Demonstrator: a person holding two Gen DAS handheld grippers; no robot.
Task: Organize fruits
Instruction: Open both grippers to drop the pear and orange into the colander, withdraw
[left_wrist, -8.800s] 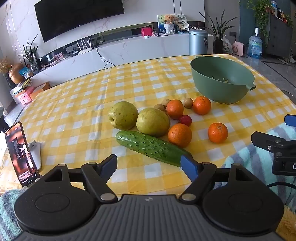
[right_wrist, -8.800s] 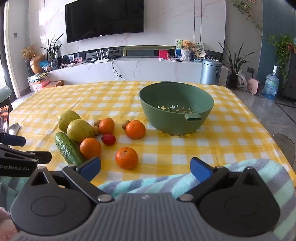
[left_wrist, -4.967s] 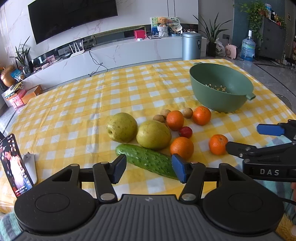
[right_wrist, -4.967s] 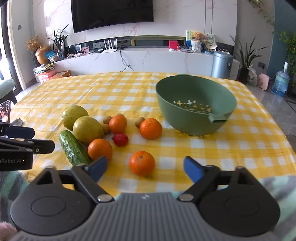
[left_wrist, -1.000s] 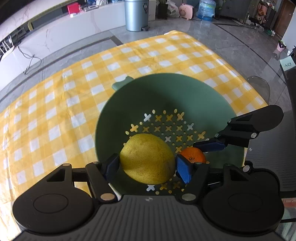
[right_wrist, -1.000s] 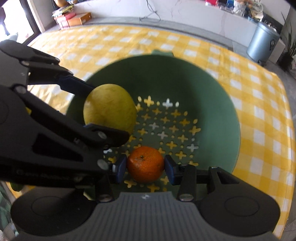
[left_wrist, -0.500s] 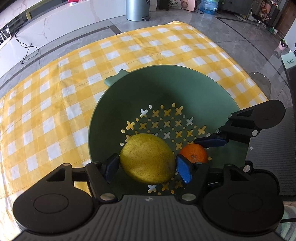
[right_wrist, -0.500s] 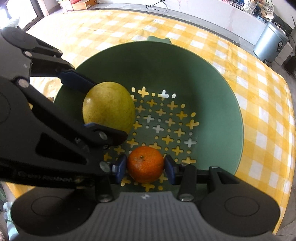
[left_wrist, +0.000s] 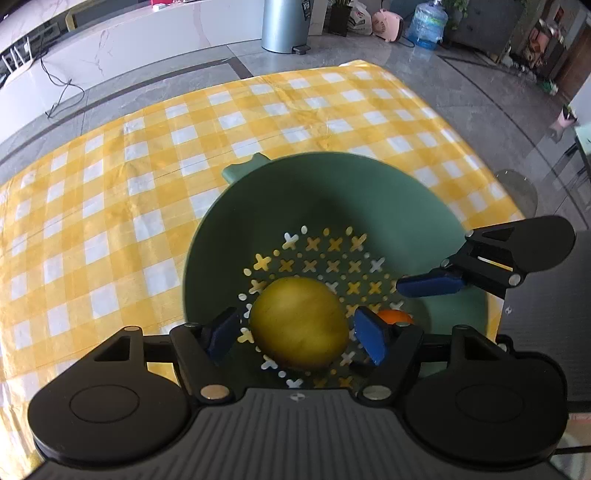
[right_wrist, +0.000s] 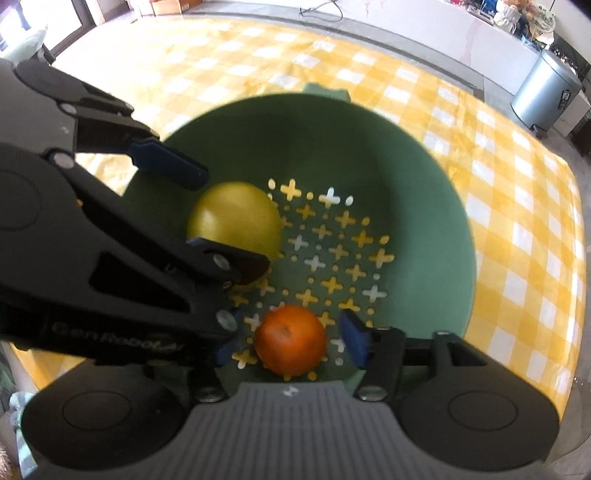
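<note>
Left gripper (left_wrist: 295, 334): fingers apart, pear (left_wrist: 300, 323) loose between them, lower centre.
Right gripper (right_wrist: 290, 343): fingers apart, orange (right_wrist: 290, 339) between.
Bowl (right_wrist: 424, 177): holds both fruits.

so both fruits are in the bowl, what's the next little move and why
Probably lift both tools straight up out of the bowl. The left tool stands open with gaps on both sides of the pear, and the right tool is open around the orange; both fruits appear to rest on the perforated bottom. Rising straight should avoid nudging them, and the tools sit close together.
</note>
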